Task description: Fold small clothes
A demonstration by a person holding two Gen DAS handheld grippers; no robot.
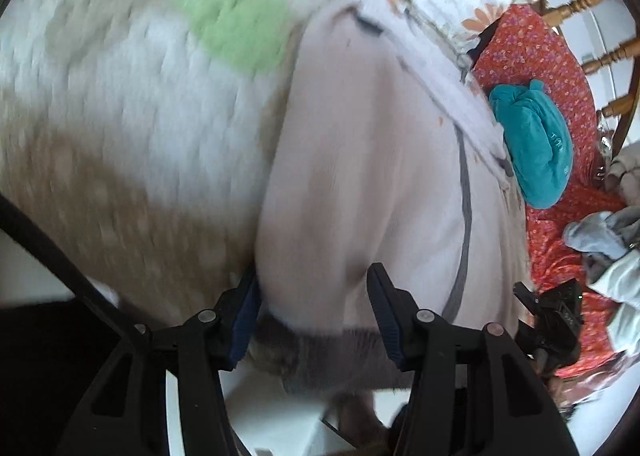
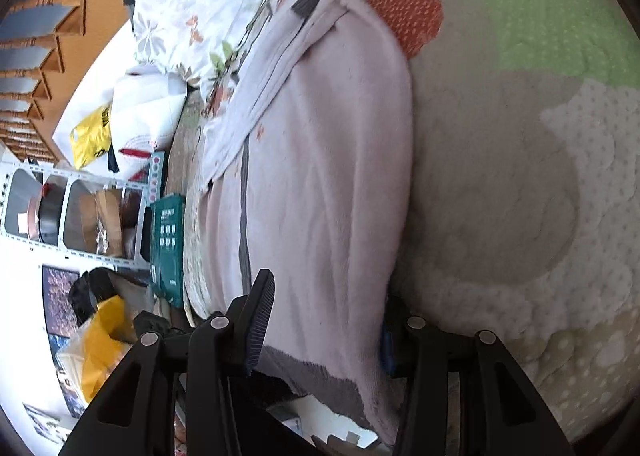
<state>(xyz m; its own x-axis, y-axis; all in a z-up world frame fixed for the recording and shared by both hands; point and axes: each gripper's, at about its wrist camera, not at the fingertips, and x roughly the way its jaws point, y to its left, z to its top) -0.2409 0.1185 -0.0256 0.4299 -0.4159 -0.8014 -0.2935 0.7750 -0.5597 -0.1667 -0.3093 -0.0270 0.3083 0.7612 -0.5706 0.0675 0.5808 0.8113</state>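
Currently: left gripper [image 1: 316, 312], jaws apart astride the grey hem of the pale pink garment [image 1: 360, 175]. Right gripper [image 2: 328, 332], likewise parted around the hem. Garment lies lengthwise on the patterned quilt [image 2: 520, 175], seemingly folded once; further folds remain. Far right: teal item [image 1: 532, 143] and grey clothes [image 1: 604, 240], unfolded.

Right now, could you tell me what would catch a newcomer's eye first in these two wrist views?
The pale pink garment with grey trim fills the middle of both views, spread on a quilted blanket with green and orange patches. Both the left gripper and the right gripper stand open astride its grey hem. A bright teal cloth lies on the red floral cover at the left view's right.
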